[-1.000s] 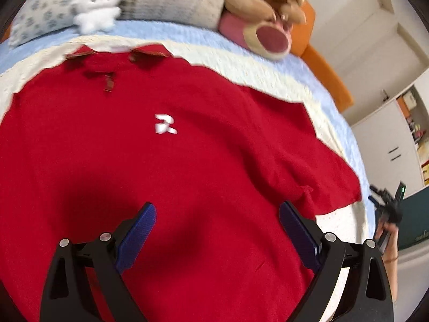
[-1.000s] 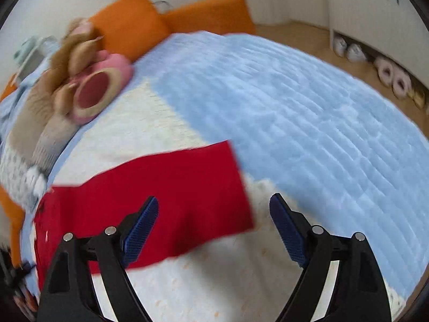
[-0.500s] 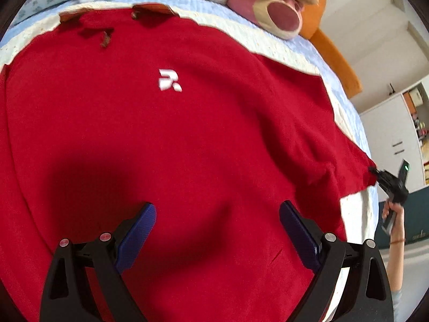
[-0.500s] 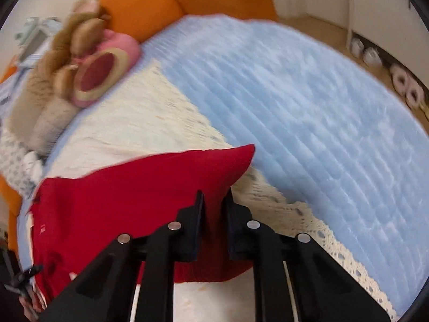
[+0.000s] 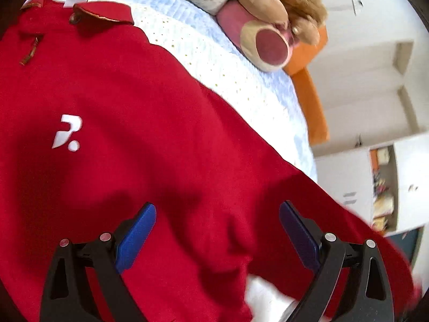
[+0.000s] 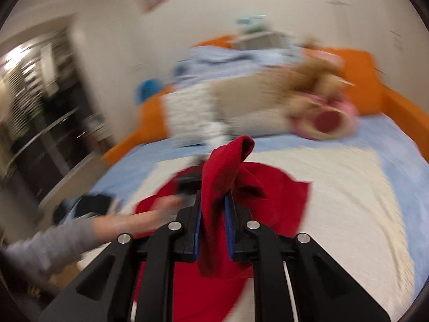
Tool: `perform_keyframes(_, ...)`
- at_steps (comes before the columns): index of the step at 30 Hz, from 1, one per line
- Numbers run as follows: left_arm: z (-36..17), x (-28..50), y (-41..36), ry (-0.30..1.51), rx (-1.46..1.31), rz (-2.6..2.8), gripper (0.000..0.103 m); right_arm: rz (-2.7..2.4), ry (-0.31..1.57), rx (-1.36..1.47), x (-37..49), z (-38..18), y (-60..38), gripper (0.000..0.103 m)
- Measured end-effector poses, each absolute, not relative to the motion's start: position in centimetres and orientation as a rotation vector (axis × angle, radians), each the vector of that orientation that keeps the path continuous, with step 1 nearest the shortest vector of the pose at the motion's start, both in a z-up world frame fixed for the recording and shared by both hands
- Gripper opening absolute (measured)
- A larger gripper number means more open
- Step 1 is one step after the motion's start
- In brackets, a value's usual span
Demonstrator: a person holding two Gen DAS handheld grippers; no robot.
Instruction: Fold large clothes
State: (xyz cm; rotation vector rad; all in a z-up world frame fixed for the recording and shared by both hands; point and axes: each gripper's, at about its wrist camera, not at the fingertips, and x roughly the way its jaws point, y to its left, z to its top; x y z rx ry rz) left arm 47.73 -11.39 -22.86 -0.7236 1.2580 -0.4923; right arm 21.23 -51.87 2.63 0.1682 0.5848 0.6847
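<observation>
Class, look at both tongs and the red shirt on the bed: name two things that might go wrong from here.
1. The right tongs pinch only a bunched sleeve of the red shirt; it may slip out or fold crooked.
2. The left tongs hang open above the shirt, holding nothing, so the body could drag across the cream blanket and wrinkle.

Home bedroom: bed [image 5: 270, 91], plush toy [image 5: 270, 26], wardrobe [image 5: 348, 187].

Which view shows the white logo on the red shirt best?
The left wrist view: the white logo sits sharp and unobstructed on the red shirt. The right wrist view is blurred and shows only bunched red fabric, no logo.
</observation>
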Motion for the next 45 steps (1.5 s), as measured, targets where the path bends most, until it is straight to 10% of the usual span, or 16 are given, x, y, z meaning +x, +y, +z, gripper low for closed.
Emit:
perform_keyframes(13, -27.4, 47.8, -3.2, 1.279, -0.845, -0.496, 0.094, 1.157, 0.78, 0.003, 14.7, -6.4, -33.2, 0.015)
perform_keyframes(20, -27.3, 48.5, -5.2, 1.303, -0.651, -0.555, 0.094, 1.068, 0.843, 0.166, 15.2, -11.0, -37.9, 0.064)
perform_keyframes(26, -23.6, 43.3, -10.9, 1.279, -0.134, -0.606, 0.094, 0.593, 0.665, 0.236, 16.3, -12.3, -49.8, 0.085)
perform_keyframes(45, -24.5, 31.3, -26.4, 1.125, 0.661, -0.57, 0.084, 0.366, 0.876, -0.093, 25.3, -22.9, -46.6, 0.066)
